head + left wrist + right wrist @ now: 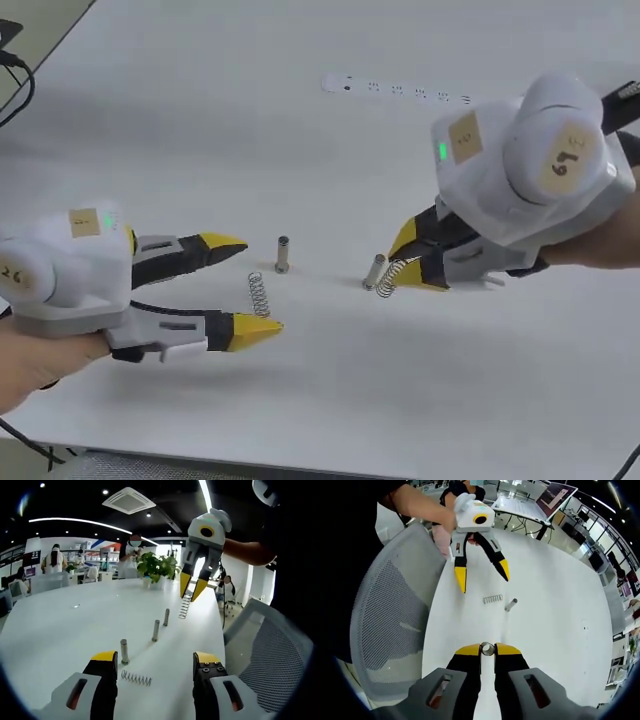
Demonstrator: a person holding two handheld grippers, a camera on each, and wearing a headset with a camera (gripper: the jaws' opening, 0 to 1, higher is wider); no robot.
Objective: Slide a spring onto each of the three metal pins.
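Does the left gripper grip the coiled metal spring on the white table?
No, the left gripper is open, and the coiled metal spring lies free between its jaws.

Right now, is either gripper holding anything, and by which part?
Right gripper pinches a spring by one end; left gripper is open, holding nothing.
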